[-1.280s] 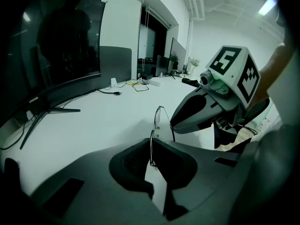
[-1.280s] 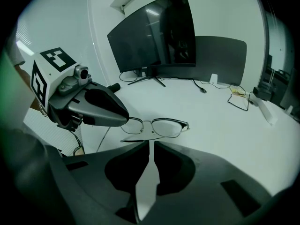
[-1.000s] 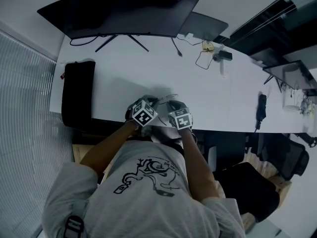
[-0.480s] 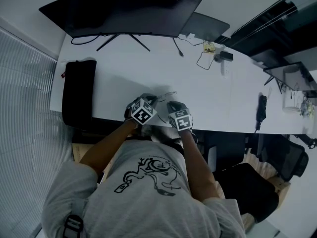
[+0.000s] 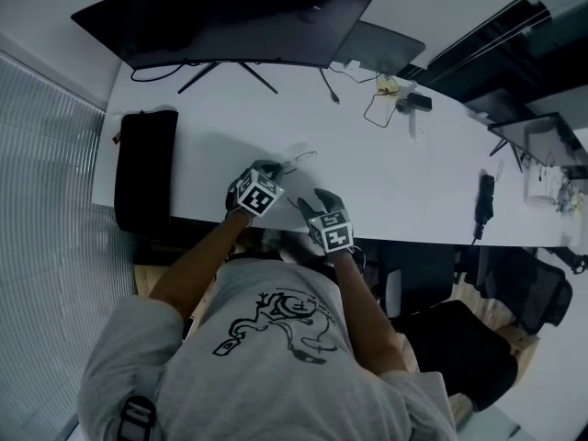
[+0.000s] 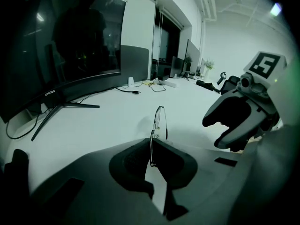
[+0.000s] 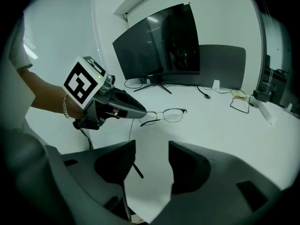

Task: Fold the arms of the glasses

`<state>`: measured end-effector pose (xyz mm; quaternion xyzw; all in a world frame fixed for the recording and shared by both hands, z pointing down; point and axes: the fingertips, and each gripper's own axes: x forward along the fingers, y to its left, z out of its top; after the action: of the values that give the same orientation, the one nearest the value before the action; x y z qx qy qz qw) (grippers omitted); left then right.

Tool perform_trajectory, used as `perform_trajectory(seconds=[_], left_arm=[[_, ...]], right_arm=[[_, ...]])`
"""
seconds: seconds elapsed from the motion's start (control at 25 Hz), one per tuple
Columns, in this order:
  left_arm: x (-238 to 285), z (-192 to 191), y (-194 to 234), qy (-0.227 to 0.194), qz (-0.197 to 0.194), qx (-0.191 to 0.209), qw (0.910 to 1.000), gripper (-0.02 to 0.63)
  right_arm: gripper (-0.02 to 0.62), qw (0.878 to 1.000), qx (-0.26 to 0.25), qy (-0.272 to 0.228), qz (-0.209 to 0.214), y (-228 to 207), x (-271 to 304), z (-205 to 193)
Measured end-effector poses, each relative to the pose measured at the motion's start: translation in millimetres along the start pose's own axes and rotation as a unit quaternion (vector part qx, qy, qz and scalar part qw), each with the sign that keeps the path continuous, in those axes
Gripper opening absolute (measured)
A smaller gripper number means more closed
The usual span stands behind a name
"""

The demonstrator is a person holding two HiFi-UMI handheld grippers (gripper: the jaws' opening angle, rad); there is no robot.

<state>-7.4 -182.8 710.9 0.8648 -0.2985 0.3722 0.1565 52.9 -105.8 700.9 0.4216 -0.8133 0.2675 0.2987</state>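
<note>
Thin wire-rimmed glasses point(image 6: 158, 121) hang just above the white desk point(image 5: 386, 177), and my left gripper point(image 6: 152, 157) is shut on one end of the frame. From the right gripper view the glasses point(image 7: 171, 115) stick out to the right of the left gripper point(image 7: 123, 108), with one arm lying along the frame. My right gripper point(image 7: 152, 159) has just been opening and now stands open, back from the glasses. A thin dark arm tip point(image 7: 136, 171) shows in its gap, and neither pad presses on it. In the head view the left gripper point(image 5: 268, 167) and right gripper point(image 5: 315, 200) are apart near the desk's front edge.
A wide curved monitor point(image 5: 220, 21) on a stand fills the back of the desk. A black bag point(image 5: 144, 168) lies at the left end. Cables and small items point(image 5: 390, 99) sit at the back right. The desk's front edge point(image 5: 413, 242) runs just behind the grippers.
The left gripper has moved up and left over the desk with the glasses. The right gripper has drawn back toward the desk edge, so the two now stand apart.
</note>
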Motion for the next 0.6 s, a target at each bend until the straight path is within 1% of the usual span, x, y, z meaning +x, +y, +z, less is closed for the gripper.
perform_trajectory(seconds=[0.12, 0.16, 0.24, 0.36, 0.6], left_arm=[[0, 1, 9, 0.0, 0.011, -0.012, 0.9999, 0.034], [0, 1, 10, 0.001, 0.013, -0.015, 0.9998, 0.032], [0, 3, 12, -0.001, 0.016, -0.021, 0.9997, 0.034], [-3, 4, 13, -0.005, 0.014, -0.031, 0.9994, 0.034], [-5, -5, 14, -0.001, 0.009, -0.047, 0.9988, 0.034]], right_arm=[[0.34, 1.0, 0.004, 0.01, -0.011, 4, 4, -8], [0.372, 1.0, 0.003, 0.016, -0.014, 6, 5, -10], [0.412, 1.0, -0.002, 0.023, -0.019, 7, 6, -14], [0.422, 0.999, -0.004, 0.023, -0.027, 5, 10, -19], [0.422, 0.999, 0.018, 0.034, -0.038, -9, 8, -22]])
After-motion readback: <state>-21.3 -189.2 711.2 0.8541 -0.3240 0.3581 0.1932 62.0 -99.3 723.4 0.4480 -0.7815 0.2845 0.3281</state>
